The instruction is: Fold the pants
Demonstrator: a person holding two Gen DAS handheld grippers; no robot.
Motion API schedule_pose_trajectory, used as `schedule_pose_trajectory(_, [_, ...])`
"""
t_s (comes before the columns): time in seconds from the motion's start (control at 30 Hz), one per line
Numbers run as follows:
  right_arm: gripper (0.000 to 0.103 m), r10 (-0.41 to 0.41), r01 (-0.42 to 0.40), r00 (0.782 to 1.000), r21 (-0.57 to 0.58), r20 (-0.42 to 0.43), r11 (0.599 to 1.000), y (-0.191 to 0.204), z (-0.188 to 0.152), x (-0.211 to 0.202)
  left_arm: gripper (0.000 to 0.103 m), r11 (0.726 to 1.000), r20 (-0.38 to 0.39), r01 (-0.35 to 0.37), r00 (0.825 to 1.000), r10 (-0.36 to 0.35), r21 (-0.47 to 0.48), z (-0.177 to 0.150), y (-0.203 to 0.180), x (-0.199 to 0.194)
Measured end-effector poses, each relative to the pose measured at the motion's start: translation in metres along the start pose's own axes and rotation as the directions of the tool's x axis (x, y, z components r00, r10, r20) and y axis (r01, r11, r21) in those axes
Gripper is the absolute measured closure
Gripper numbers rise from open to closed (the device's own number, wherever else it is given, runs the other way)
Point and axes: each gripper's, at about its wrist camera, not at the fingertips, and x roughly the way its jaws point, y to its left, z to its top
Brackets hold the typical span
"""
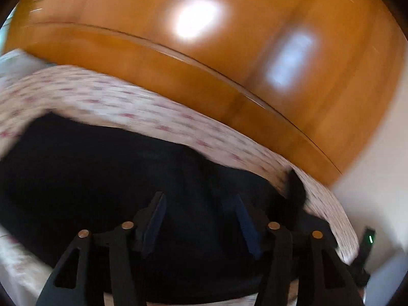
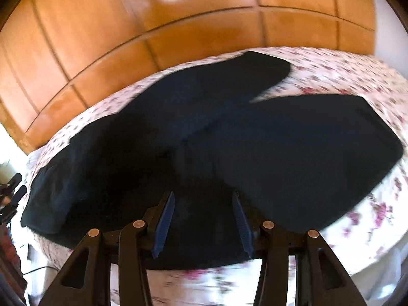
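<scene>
Fingers: left (image 1: 201, 224) apart | right (image 2: 204, 224) apart | both tilted down over pants (image 2: 229, 137)

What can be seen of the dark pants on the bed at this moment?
The pants are dark navy or black, of soft, matte cloth, lying spread on the floral sheet. Two legs fork apart toward the far right, showing a wedge of sheet between them; the rest of the garment runs toward the near left. They are not yet folded. The right gripper stands open above the cloth with nothing between its pads, and the left gripper likewise.
</scene>
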Motion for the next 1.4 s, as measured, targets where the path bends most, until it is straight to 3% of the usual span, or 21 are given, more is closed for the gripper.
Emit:
schedule_pose_trajectory(0.1, [0.055, -0.022, 0.022, 1.000, 0.017, 0.007, 1.000, -0.006, 0.002, -0.002, 0.040, 0.988, -0.085, 0.094, 0.993, -0.083, 0.126, -0.006, -0.053, 0.036])
schedule_pose_trajectory(0.2, [0.055, -0.004, 0.005, 1.000, 0.063, -0.009, 0.998, -0.013, 0.003, 0.004, 0.040, 0.958, -0.164, 0.144, 0.981, -0.105, 0.247, -0.017, -0.098, 0.068])
schedule_pose_trajectory(0.37, [0.055, 0.012, -0.011, 1.000, 0.079, -0.014, 0.997, -0.018, 0.009, 0.008, 0.041, 0.869, -0.166, 0.094, 0.986, -0.014, 0.486, -0.037, -0.144, 0.104])
schedule_pose_trajectory(0.47, [0.055, 0.019, -0.018, 1.000, 0.087, -0.011, 0.996, -0.025, 0.006, 0.007, 0.088, 0.812, -0.183, 0.100, 0.983, 0.009, 0.575, -0.052, -0.154, 0.118])
schedule_pose_trajectory(0.5, [0.055, 0.017, -0.016, 1.000, 0.090, -0.008, 0.996, -0.026, 0.007, 0.007, 0.090, 0.787, -0.180, 0.094, 0.983, 0.022, 0.610, -0.059, -0.157, 0.119])
schedule_pose_trajectory(0.57, [0.055, 0.015, -0.015, 1.000, 0.100, 0.001, 0.995, -0.029, 0.010, 0.007, 0.091, 0.748, -0.194, 0.146, 0.981, -0.024, 0.647, -0.069, -0.161, 0.114])
schedule_pose_trajectory(0.6, [0.055, 0.011, -0.012, 1.000, 0.107, 0.013, 0.994, -0.031, 0.011, 0.005, 0.091, 0.716, -0.199, 0.169, 0.979, -0.042, 0.678, -0.078, -0.164, 0.109])
schedule_pose_trajectory(0.7, [0.055, -0.006, -0.006, 0.997, 0.142, 0.083, 0.990, -0.041, 0.018, -0.005, 0.091, 0.672, -0.248, 0.222, 0.967, -0.058, 0.707, -0.095, -0.167, 0.107])
schedule_pose_trajectory(0.77, [0.055, -0.010, -0.011, 0.991, 0.162, 0.131, 0.987, -0.048, 0.026, -0.013, 0.091, 0.679, -0.297, 0.266, 0.952, -0.074, 0.685, -0.100, -0.165, 0.110])
schedule_pose_trajectory(0.8, [0.055, -0.013, -0.012, 0.989, 0.165, 0.149, 0.986, -0.050, 0.031, -0.015, 0.091, 0.690, -0.339, 0.316, 0.935, -0.108, 0.651, -0.102, -0.162, 0.111])
schedule_pose_trajectory(0.9, [0.055, -0.019, -0.011, 0.982, 0.155, 0.186, 0.988, -0.050, 0.054, -0.019, 0.091, 0.703, -0.369, 0.359, 0.918, -0.146, 0.614, -0.106, -0.158, 0.108])
schedule_pose_trajectory(0.97, [0.049, 0.002, -0.031, 0.979, 0.140, 0.202, 0.990, -0.046, 0.069, -0.018, 0.091, 0.707, -0.373, 0.358, 0.917, -0.143, 0.610, -0.107, -0.157, 0.109])
schedule_pose_trajectory(1.0, [0.036, 0.016, -0.043, 0.980, 0.133, 0.197, 0.990, -0.046, 0.079, -0.012, 0.089, 0.714, -0.375, 0.360, 0.915, -0.147, 0.600, -0.107, -0.156, 0.110])
schedule_pose_trajectory(1.03, [0.030, 0.015, -0.043, 0.980, 0.135, 0.198, 0.990, -0.047, 0.088, -0.007, 0.089, 0.720, -0.377, 0.363, 0.914, -0.151, 0.592, -0.107, -0.154, 0.111])
schedule_pose_trajectory(1.23, [0.030, 0.016, -0.055, 0.988, 0.252, 0.156, 0.966, -0.071, 0.136, 0.036, 0.089, 0.758, -0.371, 0.360, 0.913, -0.168, 0.543, -0.108, -0.146, 0.110])
schedule_pose_trajectory(1.4, [0.030, 0.062, -0.108, 0.987, 0.326, 0.147, 0.939, -0.072, 0.163, 0.052, 0.089, 0.769, -0.341, 0.327, 0.928, -0.152, 0.549, -0.112, -0.149, 0.108])
